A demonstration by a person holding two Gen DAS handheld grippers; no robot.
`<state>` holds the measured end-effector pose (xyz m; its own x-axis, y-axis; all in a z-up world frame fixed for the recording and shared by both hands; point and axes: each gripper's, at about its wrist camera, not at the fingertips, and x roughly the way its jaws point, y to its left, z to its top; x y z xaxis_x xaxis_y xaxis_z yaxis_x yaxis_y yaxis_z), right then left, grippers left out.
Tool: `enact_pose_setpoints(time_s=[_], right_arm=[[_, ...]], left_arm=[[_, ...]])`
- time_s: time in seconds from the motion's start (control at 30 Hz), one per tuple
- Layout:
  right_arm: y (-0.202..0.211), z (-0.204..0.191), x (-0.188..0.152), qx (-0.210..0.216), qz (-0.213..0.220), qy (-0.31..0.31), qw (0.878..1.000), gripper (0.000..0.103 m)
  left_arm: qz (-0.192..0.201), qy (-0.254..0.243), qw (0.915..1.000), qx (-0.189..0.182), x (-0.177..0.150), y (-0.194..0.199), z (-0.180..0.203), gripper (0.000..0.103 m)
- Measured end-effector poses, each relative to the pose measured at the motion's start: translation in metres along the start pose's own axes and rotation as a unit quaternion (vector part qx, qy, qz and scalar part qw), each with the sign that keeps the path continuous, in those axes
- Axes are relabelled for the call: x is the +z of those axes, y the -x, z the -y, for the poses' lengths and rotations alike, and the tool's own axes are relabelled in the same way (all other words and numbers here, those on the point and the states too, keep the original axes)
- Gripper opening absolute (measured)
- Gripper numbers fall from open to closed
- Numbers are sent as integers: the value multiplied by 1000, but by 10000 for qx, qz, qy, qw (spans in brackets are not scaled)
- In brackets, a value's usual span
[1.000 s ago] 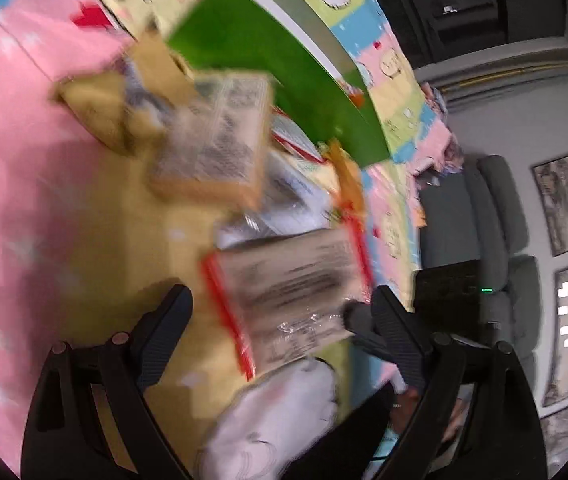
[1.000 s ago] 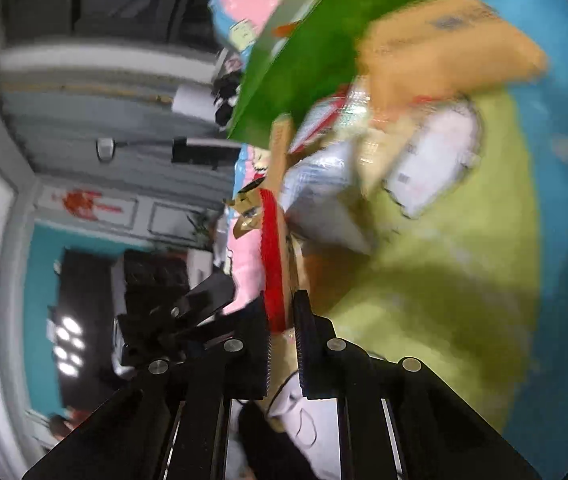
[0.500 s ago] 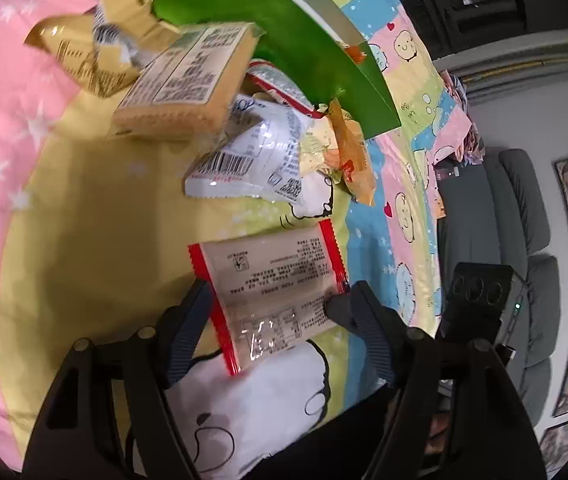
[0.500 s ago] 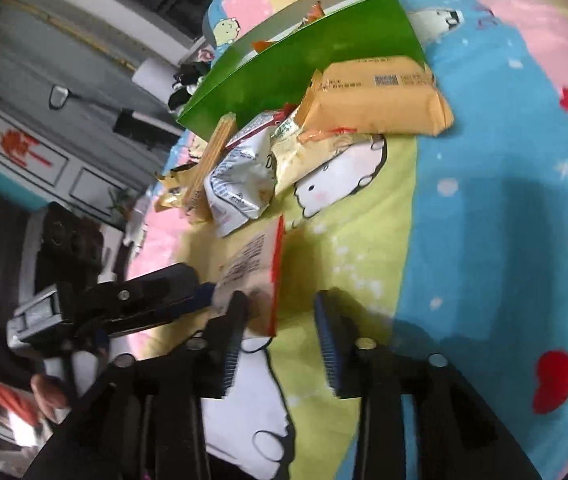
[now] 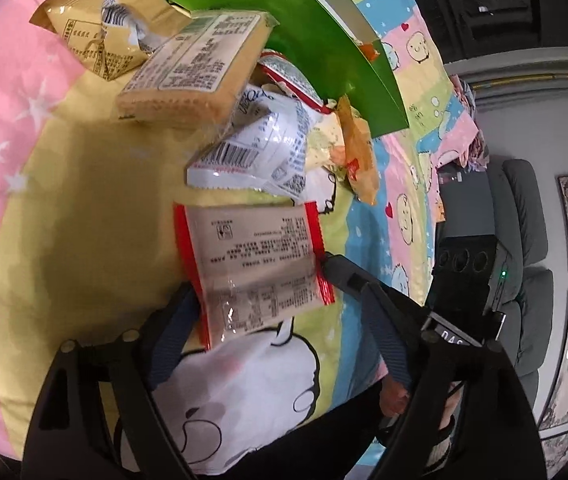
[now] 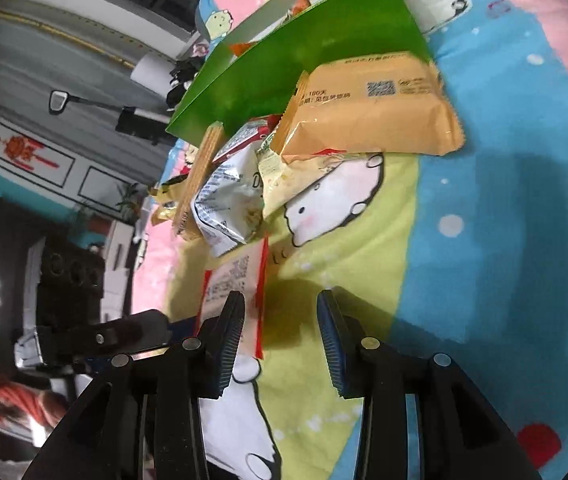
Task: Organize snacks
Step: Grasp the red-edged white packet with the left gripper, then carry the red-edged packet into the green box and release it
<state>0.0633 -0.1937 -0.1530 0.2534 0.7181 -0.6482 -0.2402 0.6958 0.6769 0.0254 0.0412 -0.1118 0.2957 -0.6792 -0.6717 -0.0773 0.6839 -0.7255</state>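
Note:
A flat packet with red side edges and a printed beige face (image 5: 256, 264) sits between the fingers of my left gripper (image 5: 256, 280). Both pads touch its red edges and it is lifted off the cartoon bedsheet (image 5: 64, 200), while the jaws are opening slightly. In the right wrist view the same packet (image 6: 236, 280) stands on edge just left of my right gripper (image 6: 280, 300), which is open with only bedsheet in its gap. The right gripper's left finger (image 6: 230, 328) overlaps the packet's lower part.
Beyond the grippers lies a heap of snacks: a silver packet (image 5: 260, 152), a tan cracker pack (image 5: 196, 68), gold crumpled packets (image 5: 96, 36) and an orange-tan pack (image 6: 371, 116). A green box (image 5: 284, 28) lies behind the heap. A grey sofa (image 5: 523, 240) is off the bed.
My right gripper let go of the red-edged packet and opened, shifting to its right. My left gripper closed in on the packet's two red edges and now carries it.

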Motion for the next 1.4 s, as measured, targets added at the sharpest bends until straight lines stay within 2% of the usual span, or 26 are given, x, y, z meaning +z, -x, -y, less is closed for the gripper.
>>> enact_pose_setpoints(time_s=[0.17, 0.23, 0.3, 0.4, 0.47, 0.6, 0.77, 0.97, 1.2, 1.4], right_arm=[[-16, -29, -3, -217, -222, 681, 9972, 38], [-20, -39, -5, -418, -149, 911, 9949, 34], [-23, -44, -7, -569, -101, 1038, 9929, 32], [-22, -45, -9, -644, -45, 1114, 9917, 31], [-22, -46, -10, -676, -16, 1152, 9910, 28], [-20, -56, -18, -787, 98, 1366, 9874, 23], [-10, -63, -26, -789, 217, 1406, 9867, 23], [5, -83, -29, -770, 473, 1592, 9831, 23], [22, -103, -14, -779, 862, 1849, 9759, 23], [25, -114, 15, -824, 1154, 2018, 9691, 23]], left_arm=[[103, 41, 9998, 155, 3, -1, -3, 59], [130, -77, 9993, 334, 4, -4, -2, 42], [184, -207, 9981, 551, 3, -7, 0, 34], [257, -250, 9974, 622, 3, -8, -2, 28], [327, -264, 9971, 638, 1, -8, -3, 28], [506, -660, 9921, 938, -8, -7, 10, 28], [611, -718, 9924, 795, -14, 0, 12, 28], [968, -1094, 9853, 888, -21, 16, 33, 28], [1289, -1330, 9795, 793, -3, 27, 51, 28], [1487, -1500, 9742, 788, 27, 34, 63, 28]])
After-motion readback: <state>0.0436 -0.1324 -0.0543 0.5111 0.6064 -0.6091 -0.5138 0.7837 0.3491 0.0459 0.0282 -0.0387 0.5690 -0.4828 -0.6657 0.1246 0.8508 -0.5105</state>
